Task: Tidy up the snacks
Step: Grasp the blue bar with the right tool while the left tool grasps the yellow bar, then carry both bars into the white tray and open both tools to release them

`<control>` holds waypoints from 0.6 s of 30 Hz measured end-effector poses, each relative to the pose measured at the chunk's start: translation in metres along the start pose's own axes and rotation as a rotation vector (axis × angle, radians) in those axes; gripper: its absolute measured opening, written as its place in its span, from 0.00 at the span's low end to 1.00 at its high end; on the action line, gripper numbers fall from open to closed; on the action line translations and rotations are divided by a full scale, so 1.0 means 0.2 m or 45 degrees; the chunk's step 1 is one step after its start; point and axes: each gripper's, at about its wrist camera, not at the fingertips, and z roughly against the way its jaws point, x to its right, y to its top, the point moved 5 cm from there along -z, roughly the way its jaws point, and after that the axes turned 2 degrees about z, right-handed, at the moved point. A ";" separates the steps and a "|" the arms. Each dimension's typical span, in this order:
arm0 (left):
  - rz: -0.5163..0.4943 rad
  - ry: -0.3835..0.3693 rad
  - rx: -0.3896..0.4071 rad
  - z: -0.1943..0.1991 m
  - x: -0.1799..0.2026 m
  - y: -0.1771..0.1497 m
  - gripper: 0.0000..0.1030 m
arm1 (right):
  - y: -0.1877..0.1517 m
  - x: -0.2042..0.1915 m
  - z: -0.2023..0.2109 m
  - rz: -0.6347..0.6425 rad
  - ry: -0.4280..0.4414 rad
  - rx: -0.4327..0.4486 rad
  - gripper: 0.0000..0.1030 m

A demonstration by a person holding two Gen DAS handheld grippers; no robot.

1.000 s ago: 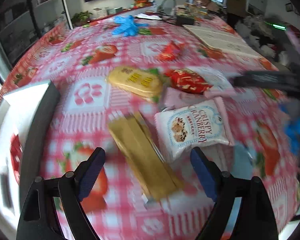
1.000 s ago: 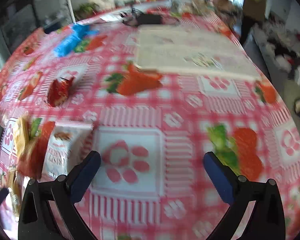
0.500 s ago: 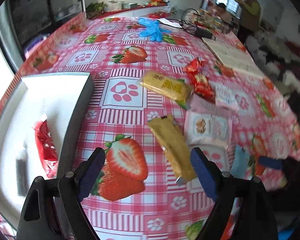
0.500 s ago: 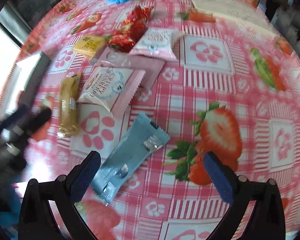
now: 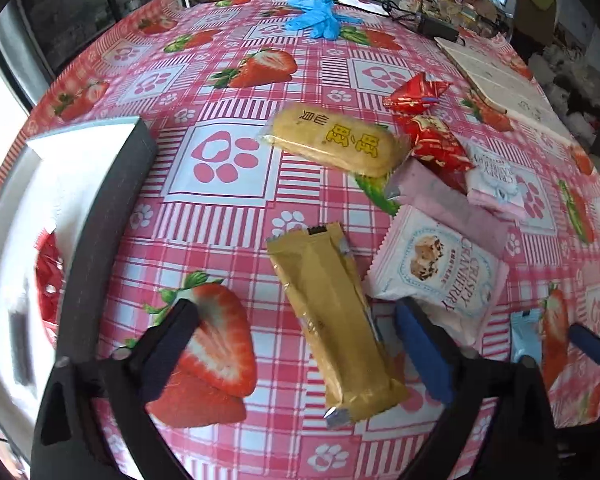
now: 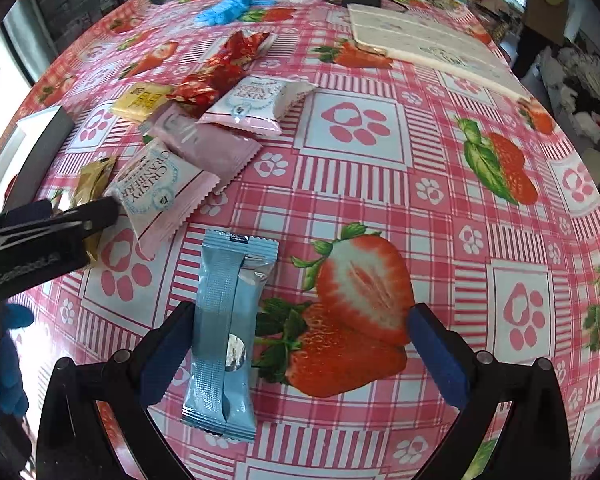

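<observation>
Left gripper: my left gripper (image 5: 300, 354) hangs over the table with jaws spread wide, holding nothing. Its dark body also shows at the left edge of the right wrist view.
Gold bar: a long gold bar (image 5: 336, 320) lies flat on the tablecloth (image 5: 228, 80) between my left fingers, touching neither.
Right gripper: my right gripper (image 6: 304, 354) is also wide open and empty.
Blue bar: a light blue bar (image 6: 226, 336) lies lengthwise just inside my right gripper's left finger (image 6: 164, 354), well apart from the other finger.
Cranberry pack: a white and pink cranberry pack (image 5: 440, 268) sits just right of the gold bar, near my left gripper's right finger (image 5: 420, 354).
Other snacks: beyond it lie a pink bar (image 5: 448, 204), a yellow cake (image 5: 332, 142), two red packets (image 5: 432, 140) and a second cranberry pack (image 5: 496, 184), bunched and overlapping.
Bin: a white bin (image 5: 100, 184) with a dark wall stands at the left, a red packet (image 5: 48, 276) inside.
Far end: blue gloves (image 5: 316, 20) lie on the cloth.
</observation>
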 end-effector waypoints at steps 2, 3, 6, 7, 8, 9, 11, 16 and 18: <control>0.013 0.010 0.008 0.00 0.00 0.01 1.00 | 0.01 0.00 -0.01 0.000 0.006 -0.048 1.00; 0.018 0.009 0.006 0.00 0.00 0.00 0.99 | 0.01 0.00 -0.01 -0.002 0.008 -0.055 1.00; 0.009 0.003 0.012 0.02 0.00 0.00 0.85 | 0.05 -0.09 -0.01 0.077 0.022 -0.032 0.83; 0.000 -0.001 0.019 0.04 0.00 0.00 0.70 | 0.05 -0.11 0.01 0.095 0.033 -0.027 0.60; -0.011 -0.017 0.030 0.06 0.00 0.00 0.60 | 0.05 -0.13 0.04 0.111 0.045 -0.016 0.26; -0.020 -0.029 0.033 0.07 0.00 0.00 0.35 | 0.05 -0.14 0.05 0.114 0.070 -0.022 0.24; -0.020 -0.089 0.017 0.09 -0.01 -0.01 0.24 | 0.03 -0.14 0.06 0.101 0.094 -0.032 0.24; 0.002 -0.260 0.064 0.22 -0.04 -0.08 0.24 | -0.03 -0.11 0.14 0.037 0.218 0.002 0.24; -0.045 -0.260 0.123 0.32 -0.05 -0.12 0.24 | -0.03 -0.12 0.19 0.034 0.237 0.029 0.24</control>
